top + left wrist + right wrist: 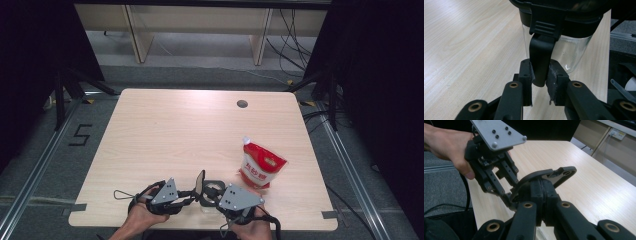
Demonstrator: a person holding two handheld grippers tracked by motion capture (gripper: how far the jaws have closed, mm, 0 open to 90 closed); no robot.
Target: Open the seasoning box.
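Near the front edge of the table, between the two hands, sits a clear jar with a black lid. It's upright, glass body, lid rim dark and thick. In the high view the jar is mostly hidden by the grippers, lid top just visible.

Left gripper: jaws closed on a black latch that hangs down from the lid's side. Pads pinch the latch's lower end from both sides, touching it. The latch's ribbed upper part sits against the lid rim. Left hand holds the gripper low, at the table's front edge, grey plate on top.

Right gripper: jaws pressed near together on something black at the lid. From the right gripper view it looks like they pinch a raised flap of the lid, a curved black piece with a round hole at its tip, tilted up; can't say for sure where pad meets plastic, the view is crowded there. Right hand is at the front edge too, just right of the jar.

The two grippers are close, almost touching, one each side of the jar.

A red and white pouch lies on the table right of and just beyond the jar, near the right gripper, spout pointing away from the person. A round hole is in the tabletop near the far edge.
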